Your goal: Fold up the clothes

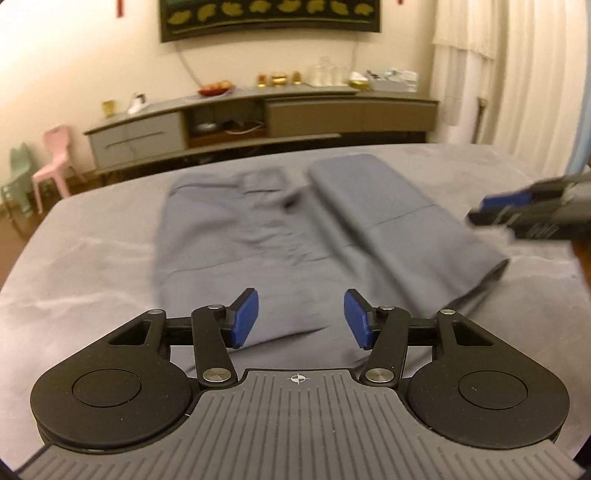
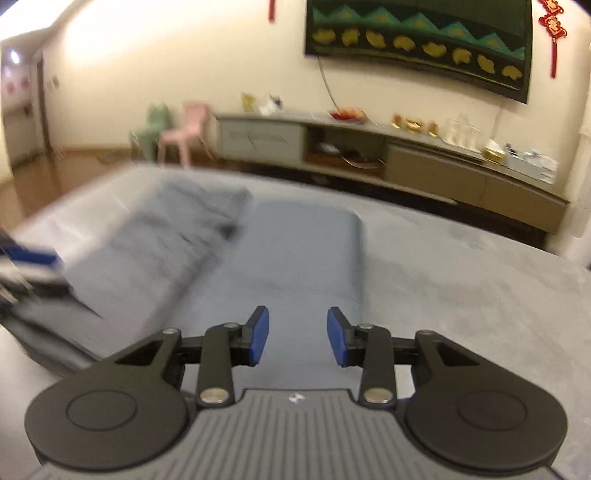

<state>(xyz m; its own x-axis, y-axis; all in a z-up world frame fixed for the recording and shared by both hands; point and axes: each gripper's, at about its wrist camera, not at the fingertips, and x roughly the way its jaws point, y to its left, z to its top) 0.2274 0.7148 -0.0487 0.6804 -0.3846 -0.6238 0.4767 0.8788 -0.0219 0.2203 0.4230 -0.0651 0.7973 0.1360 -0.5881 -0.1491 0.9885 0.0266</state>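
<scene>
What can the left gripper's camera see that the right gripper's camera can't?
Only the left wrist view shows the pale curtains.

Only the right wrist view shows the red hanging knot ornament and the doorway.

Both show the grey-blue garment on the grey table, the long grey sideboard, the pink plastic chair, and both grippers open: left gripper, right gripper.

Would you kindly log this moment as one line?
left tongs: open, empty | right tongs: open, empty | grey garment: partly folded on table

A home living room: sideboard, pink chair, curtains.
</scene>
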